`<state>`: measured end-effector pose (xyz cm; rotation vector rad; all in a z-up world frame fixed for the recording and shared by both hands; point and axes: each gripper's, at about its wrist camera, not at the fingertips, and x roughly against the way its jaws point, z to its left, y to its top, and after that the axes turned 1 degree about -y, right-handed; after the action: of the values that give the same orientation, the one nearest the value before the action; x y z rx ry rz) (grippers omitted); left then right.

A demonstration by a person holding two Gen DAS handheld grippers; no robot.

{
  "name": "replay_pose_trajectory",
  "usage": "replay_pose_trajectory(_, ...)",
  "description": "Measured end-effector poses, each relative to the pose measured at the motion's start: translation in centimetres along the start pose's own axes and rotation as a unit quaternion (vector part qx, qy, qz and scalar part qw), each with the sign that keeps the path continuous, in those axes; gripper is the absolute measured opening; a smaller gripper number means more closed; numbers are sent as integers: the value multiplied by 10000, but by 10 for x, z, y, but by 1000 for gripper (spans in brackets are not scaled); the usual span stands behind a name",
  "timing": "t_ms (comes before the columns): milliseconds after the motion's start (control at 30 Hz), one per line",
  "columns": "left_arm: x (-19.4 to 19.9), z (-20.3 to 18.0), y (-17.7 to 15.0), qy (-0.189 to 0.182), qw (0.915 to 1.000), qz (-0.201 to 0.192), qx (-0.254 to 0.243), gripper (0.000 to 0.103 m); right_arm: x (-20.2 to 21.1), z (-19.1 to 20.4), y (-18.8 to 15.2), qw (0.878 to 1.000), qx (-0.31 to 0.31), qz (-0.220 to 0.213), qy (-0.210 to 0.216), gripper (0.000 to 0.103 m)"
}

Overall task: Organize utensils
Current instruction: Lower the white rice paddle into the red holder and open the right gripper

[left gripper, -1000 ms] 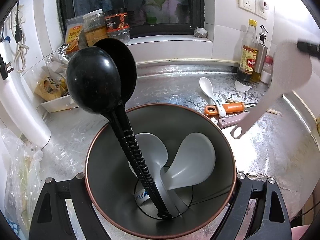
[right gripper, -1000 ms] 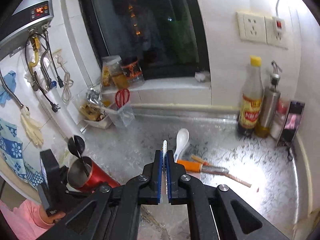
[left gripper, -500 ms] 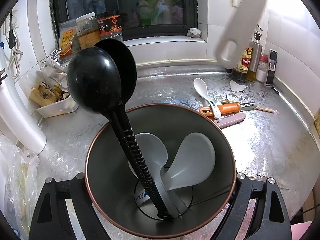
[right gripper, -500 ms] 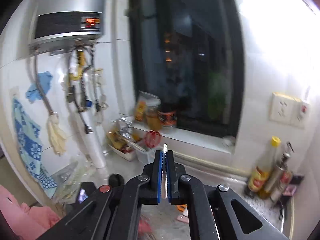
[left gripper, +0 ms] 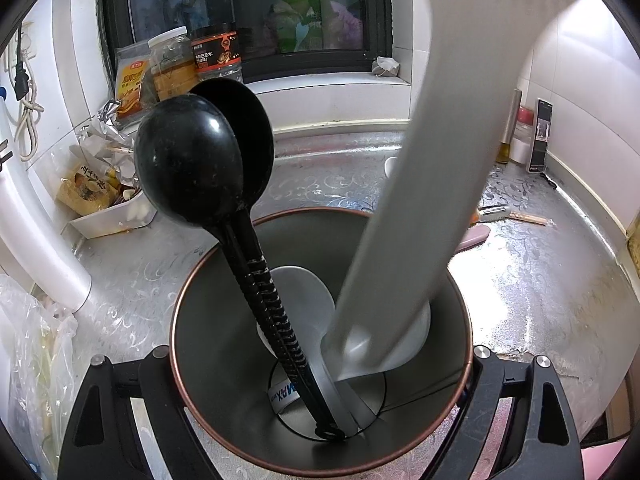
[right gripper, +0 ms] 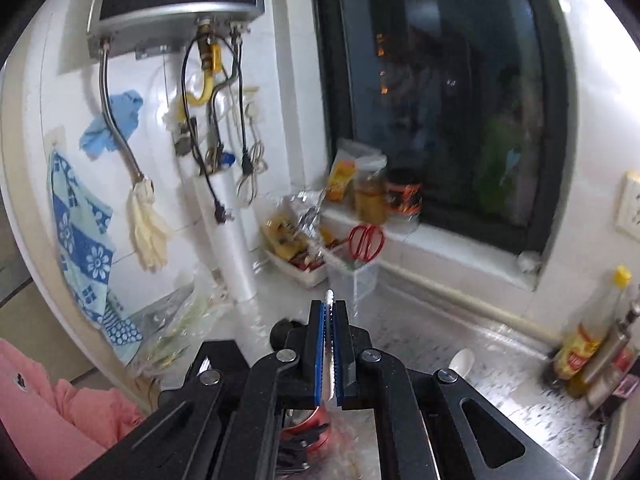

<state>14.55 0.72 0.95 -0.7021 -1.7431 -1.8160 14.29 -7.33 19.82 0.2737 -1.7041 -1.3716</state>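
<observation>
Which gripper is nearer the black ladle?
Left. The left gripper is clamped around the metal cup that the black ladle stands in. The right gripper is above, shut on the white paddle whose handle dips into the cup.

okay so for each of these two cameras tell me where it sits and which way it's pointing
Left wrist: sits on the left gripper, looking down into the metal cup it clamps; black ladle and white paddle stand in it; both black fingers show.
Right wrist: sits on the right gripper, facing the wall with the water heater and window; its fingers pinch the white paddle edge-on; a pink sleeve shows at lower left.
Shared: the paddle, the windowsill jars, the counter.
</observation>
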Motion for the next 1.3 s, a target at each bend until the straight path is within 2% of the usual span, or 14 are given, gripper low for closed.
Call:
replay_pose_trajectory(267,-2,3,-5,0,10000,-14,-17,90,-43,0,-33,9965,-410,673,290,5)
replay_pose_trajectory(533,-3,2,-6,7,10000,-24,-37,90,-61,-7,-57,9904,-821,1009,475,6)
replay_pose_trajectory(833,-5,3,-9,10,10000,-35,-32,91,-63,-6,-62,9883,-933,1031,630,8)
replay_pose_trajectory(1000,-6,6,-9,3,10000,-31,-15,91,-49,-9,-57,9909,-948,743,601,8)
replay_pose_trajectory(1133,-6,6,-9,2,10000,-29,-16,91,-36,-20,-55,9912,-1125,508,470,8)
replay_pose_trajectory(1300,-5,6,-9,-3,10000,-31,-11,90,-36,-52,-78,9829,-1699,706,6,8)
